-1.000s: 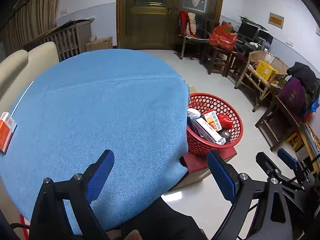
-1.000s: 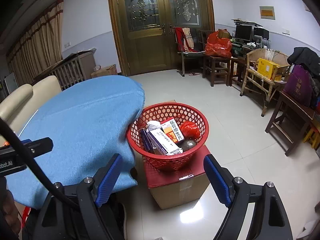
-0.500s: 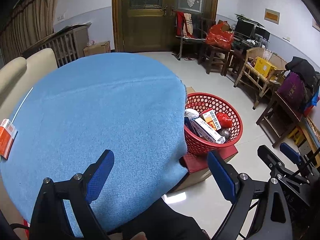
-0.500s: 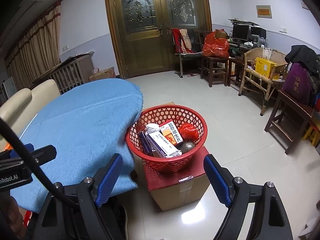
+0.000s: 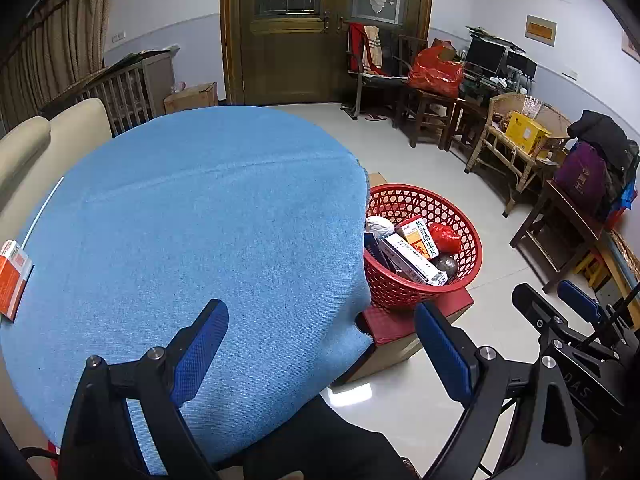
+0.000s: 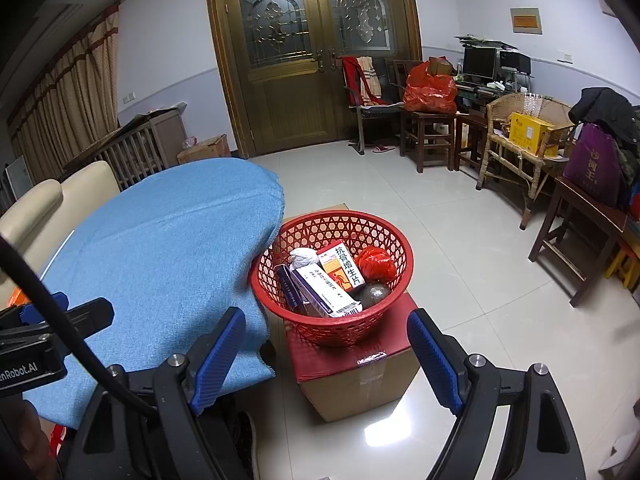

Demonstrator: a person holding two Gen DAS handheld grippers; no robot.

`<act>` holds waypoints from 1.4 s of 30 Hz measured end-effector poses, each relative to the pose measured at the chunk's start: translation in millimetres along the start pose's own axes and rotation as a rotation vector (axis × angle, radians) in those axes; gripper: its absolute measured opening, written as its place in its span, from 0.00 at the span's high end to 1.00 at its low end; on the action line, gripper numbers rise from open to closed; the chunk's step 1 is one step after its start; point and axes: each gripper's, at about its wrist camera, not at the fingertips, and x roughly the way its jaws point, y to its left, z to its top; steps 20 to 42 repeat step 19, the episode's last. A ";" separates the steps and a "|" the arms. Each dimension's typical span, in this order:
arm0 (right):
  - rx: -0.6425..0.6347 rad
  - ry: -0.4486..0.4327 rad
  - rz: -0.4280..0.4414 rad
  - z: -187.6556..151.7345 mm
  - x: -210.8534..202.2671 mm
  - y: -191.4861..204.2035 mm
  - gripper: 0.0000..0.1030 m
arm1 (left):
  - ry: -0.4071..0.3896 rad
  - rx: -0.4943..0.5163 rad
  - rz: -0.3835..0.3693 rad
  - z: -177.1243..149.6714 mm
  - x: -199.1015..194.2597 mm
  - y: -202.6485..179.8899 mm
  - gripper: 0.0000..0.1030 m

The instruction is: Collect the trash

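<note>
A red mesh basket [image 6: 384,236] [image 5: 468,236] stands on a cardboard box [image 6: 360,380] beside the round table with a blue cloth [image 5: 200,220] [image 6: 168,248]. It holds medicine boxes [image 6: 340,268], a white paper wad, a red wad and a grey ball. An orange and white box [image 5: 14,276] lies at the table's left edge. My left gripper [image 5: 320,344] is open and empty over the table's near edge. My right gripper [image 6: 326,352] is open and empty, in front of the basket; it also shows in the left wrist view [image 5: 560,304].
A beige sofa [image 5: 52,136] stands behind the table. Wooden chairs [image 6: 428,128], a wicker chair with a yellow box [image 6: 528,132], a side table and bags line the right wall. Wooden double doors [image 6: 312,60] are at the back. Tiled floor [image 6: 460,240] lies to the right.
Both grippers have drawn back and tilted up slightly, so the table and basket sit a little lower in view. Both stay open and empty.
</note>
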 end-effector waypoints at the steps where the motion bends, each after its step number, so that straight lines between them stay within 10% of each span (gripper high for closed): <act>1: 0.000 0.000 0.000 0.1 0.2 -0.1 0.17 | 0.000 0.000 -0.001 -0.1 0.1 -0.4 0.09; 42: 0.011 0.016 -0.007 -3.4 4.0 -2.8 0.17 | -0.030 0.054 -0.025 -5.1 -7.9 -10.4 0.07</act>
